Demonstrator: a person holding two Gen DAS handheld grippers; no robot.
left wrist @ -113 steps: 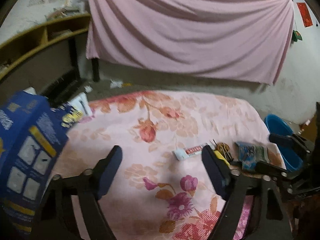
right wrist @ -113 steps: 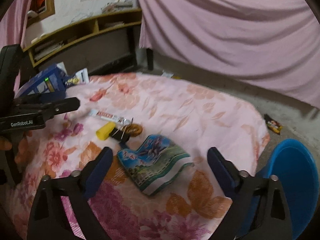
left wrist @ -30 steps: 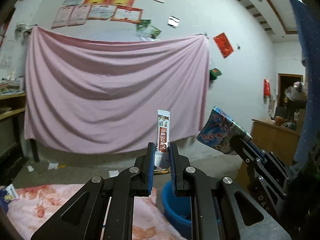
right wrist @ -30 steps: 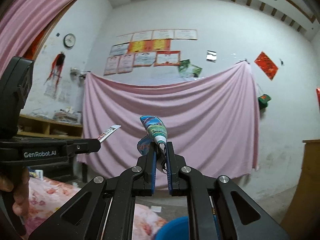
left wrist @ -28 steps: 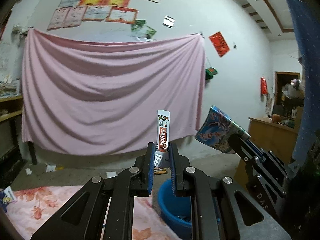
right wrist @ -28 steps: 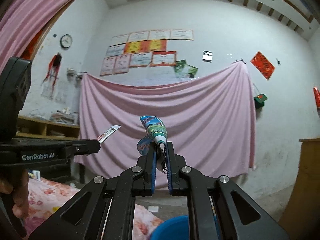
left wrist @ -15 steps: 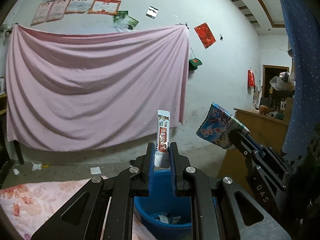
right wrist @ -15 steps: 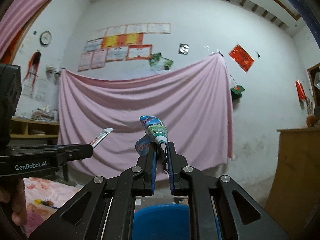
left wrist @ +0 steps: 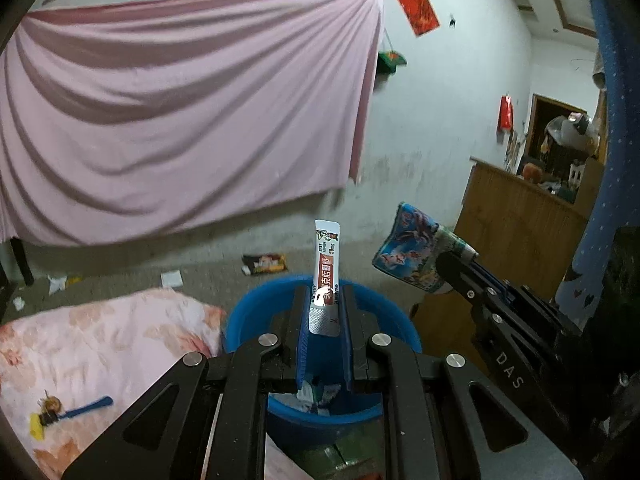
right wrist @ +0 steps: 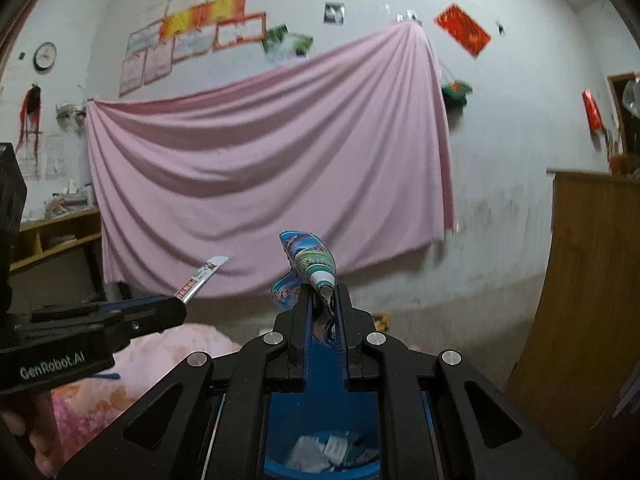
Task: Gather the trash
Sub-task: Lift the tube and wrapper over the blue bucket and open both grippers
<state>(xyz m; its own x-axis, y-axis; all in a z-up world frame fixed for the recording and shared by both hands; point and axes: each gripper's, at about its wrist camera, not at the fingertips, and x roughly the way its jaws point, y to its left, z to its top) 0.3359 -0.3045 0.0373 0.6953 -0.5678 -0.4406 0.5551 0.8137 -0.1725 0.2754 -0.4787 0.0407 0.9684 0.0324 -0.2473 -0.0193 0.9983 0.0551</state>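
Note:
My left gripper (left wrist: 324, 300) is shut on a narrow white and red sachet (left wrist: 326, 264) that stands upright between the pads, above the blue bin (left wrist: 244, 316). The right gripper (right wrist: 324, 300) is shut on a crumpled blue and green snack wrapper (right wrist: 312, 258), over the same blue bin (right wrist: 276, 412), which holds several scraps of trash. In the left wrist view the right gripper (left wrist: 444, 268) reaches in from the right with the snack wrapper (left wrist: 412, 252). In the right wrist view the left gripper (right wrist: 176, 308) comes in from the left with the sachet (right wrist: 202, 274).
A bed with a pink floral cover (left wrist: 100, 344) lies left of the bin, with a yellow and blue item (left wrist: 60, 412) on it. Litter, including a dark wrapper (left wrist: 264, 264), dots the floor by the pink wall curtain (left wrist: 180, 112). A wooden cabinet (left wrist: 516, 232) stands right.
Both grippers have swung right and tipped down from the bed, so the blue bin now lies under them. Each took hold of its piece of trash earlier and still holds it.

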